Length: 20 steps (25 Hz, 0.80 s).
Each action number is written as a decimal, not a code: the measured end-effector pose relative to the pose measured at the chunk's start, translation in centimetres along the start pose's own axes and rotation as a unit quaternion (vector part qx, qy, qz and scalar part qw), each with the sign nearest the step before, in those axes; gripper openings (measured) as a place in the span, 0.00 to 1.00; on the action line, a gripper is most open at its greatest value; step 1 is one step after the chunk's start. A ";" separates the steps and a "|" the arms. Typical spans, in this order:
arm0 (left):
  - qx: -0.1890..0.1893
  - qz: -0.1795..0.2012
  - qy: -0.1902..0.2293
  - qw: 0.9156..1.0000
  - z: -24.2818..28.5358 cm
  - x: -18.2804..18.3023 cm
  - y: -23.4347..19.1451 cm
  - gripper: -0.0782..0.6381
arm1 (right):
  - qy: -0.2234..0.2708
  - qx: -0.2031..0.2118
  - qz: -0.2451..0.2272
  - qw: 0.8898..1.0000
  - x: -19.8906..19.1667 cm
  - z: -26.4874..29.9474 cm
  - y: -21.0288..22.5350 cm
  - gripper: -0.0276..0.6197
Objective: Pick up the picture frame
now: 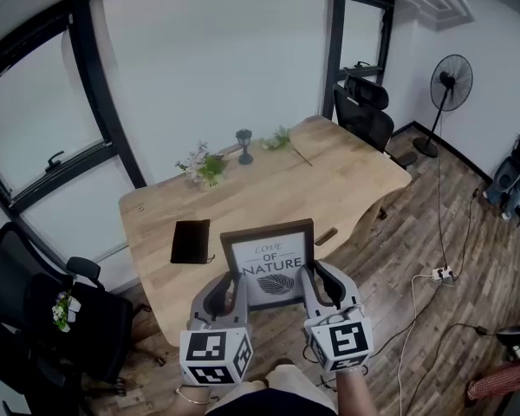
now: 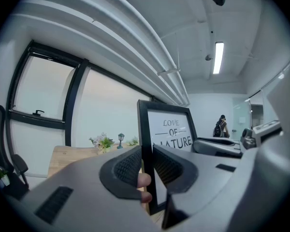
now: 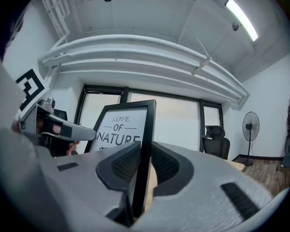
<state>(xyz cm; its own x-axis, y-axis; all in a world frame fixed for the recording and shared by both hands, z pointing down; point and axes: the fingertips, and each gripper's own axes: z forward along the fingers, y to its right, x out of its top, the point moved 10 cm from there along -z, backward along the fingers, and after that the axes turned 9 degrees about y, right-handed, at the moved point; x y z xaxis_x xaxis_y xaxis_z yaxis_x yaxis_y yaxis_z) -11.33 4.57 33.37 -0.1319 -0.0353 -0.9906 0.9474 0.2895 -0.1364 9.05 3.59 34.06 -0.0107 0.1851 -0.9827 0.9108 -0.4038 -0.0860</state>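
The picture frame, dark-edged with a white "LOVE OF NATURE" print, hangs upright in the air over the near edge of the wooden table. My left gripper is shut on its left side rail, and my right gripper is shut on its right side rail. In the left gripper view the black rail of the frame runs straight up between the ribbed pads of the gripper. The right gripper view shows the frame pinched the same way by that gripper.
A black notebook lies on the table left of the frame. At the far side stand a small flower bunch, a little lamp ornament and a sprig. Office chairs flank the table; a fan stands right.
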 end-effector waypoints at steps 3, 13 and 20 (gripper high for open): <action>-0.003 -0.002 0.002 1.000 -0.9 0.2 -0.4 0.20 | 0.001 -0.001 -0.003 1.000 0.3 -0.4 -0.8 0.15; -0.010 -0.011 0.003 1.000 -3.5 0.4 -1.3 0.20 | 0.001 -0.010 -0.009 1.000 0.9 -1.9 -3.3 0.15; -0.015 -0.018 0.002 1.000 -4.8 0.5 -2.0 0.20 | -0.004 -0.012 -0.011 1.000 1.3 -2.4 -4.8 0.15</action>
<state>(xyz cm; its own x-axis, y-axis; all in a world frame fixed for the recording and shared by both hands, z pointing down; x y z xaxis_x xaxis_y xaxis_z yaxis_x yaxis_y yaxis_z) -14.70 8.51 33.20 -0.1673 -0.0429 -0.9850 0.9328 0.3165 -0.1722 5.70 7.94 33.54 -0.0343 0.1856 -0.9820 0.9197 -0.3787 -0.1037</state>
